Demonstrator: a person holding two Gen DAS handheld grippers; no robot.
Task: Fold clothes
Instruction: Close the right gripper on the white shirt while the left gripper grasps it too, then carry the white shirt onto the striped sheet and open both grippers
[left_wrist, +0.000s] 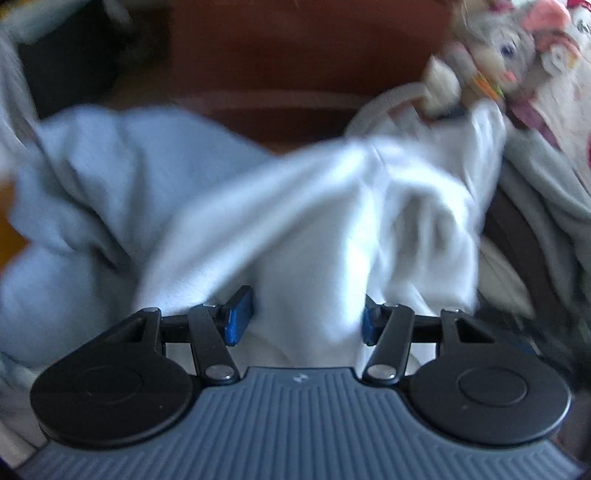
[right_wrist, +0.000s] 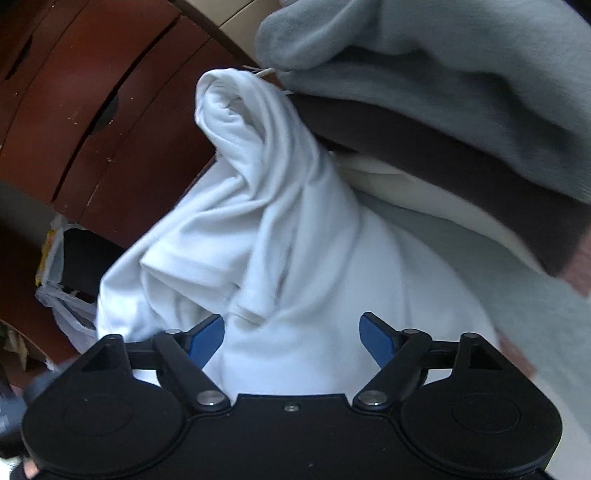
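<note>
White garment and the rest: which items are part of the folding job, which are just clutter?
Job:
white garment
left tool, jaws open
right tool, jaws open

Lying about:
stuffed toy
grey blanket
wooden drawers
plastic bag

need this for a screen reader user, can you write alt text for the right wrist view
The right tool, its blue-padded jaws open, points at a crumpled white garment that rises to a twisted peak. A grey blanket lies above and to the right, and a reddish-brown wooden drawer unit stands to the left with a plastic bag beneath it.
</note>
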